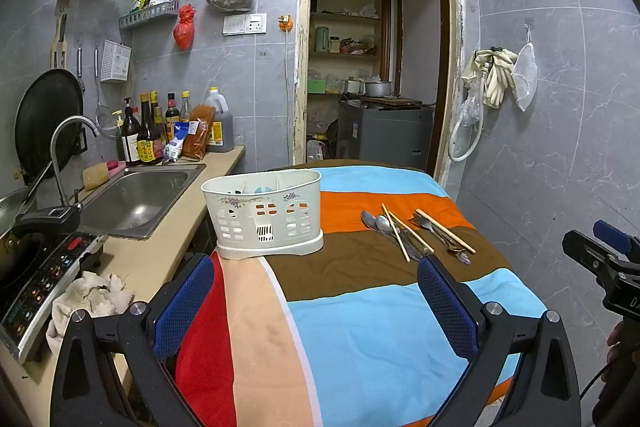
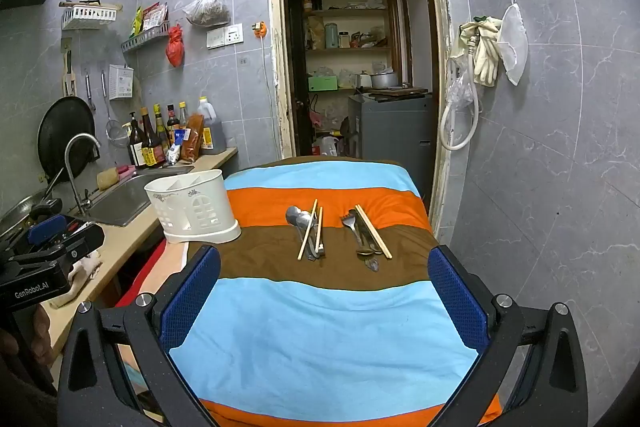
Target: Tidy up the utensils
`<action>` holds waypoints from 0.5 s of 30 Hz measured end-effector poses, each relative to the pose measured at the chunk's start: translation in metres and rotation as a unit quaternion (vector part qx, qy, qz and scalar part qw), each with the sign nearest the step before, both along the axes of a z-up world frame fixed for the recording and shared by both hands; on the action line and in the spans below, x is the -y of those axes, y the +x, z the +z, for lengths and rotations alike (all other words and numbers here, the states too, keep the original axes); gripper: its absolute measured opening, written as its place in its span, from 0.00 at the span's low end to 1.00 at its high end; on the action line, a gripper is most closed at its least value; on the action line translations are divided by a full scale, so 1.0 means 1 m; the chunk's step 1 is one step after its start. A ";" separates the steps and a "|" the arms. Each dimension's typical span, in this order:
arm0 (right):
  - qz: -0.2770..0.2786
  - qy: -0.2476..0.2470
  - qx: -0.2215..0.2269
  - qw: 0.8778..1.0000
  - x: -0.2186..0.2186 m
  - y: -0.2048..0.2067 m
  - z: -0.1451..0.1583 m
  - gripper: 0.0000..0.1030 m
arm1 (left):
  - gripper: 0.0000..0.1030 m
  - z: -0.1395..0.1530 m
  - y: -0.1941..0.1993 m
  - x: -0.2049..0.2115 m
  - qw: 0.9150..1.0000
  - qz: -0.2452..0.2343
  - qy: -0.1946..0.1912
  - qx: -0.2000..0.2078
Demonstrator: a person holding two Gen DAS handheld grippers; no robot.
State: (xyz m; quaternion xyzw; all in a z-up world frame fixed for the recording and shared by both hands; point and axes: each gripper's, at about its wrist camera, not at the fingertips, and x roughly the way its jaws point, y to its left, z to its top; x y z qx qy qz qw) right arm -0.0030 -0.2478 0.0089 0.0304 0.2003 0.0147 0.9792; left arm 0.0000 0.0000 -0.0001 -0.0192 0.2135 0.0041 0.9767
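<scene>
A: How many hand-held grippers are in the scene, and in what state?

B: Two. The left hand-held gripper (image 1: 316,311) and the right hand-held gripper (image 2: 324,303) both stand with their jaws spread fully wide, holding nothing, above the near part of the striped cloth (image 2: 320,327).

A: Where are the utensils?

B: On the brown stripe of the table's cloth, in two groups lying apart. The left group: two spoons (image 2: 298,217) with two chopsticks (image 2: 308,235) lying across them. The right group: forks (image 2: 352,225), at least two, though the overlap prevents a sure count, with one spoon (image 2: 364,251) at their near end and what looks like a pair of chopsticks (image 2: 374,231) lying together on top.

A: And the holder?

B: One cream utensil holder (image 1: 264,217), upright at the cloth's left edge, beside the sink (image 1: 140,197). It is divided into compartments; I cannot tell what is inside it.
</scene>
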 end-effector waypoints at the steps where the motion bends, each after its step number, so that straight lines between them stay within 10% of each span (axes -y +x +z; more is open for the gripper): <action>1: 0.000 0.000 0.000 1.000 0.000 0.000 0.000 0.99 | 0.99 0.000 0.000 0.000 1.000 0.000 0.000 0.000; 15: 0.000 -0.001 0.000 1.000 -0.001 0.001 0.000 0.99 | 0.99 0.000 0.000 0.000 1.000 0.000 0.000 0.000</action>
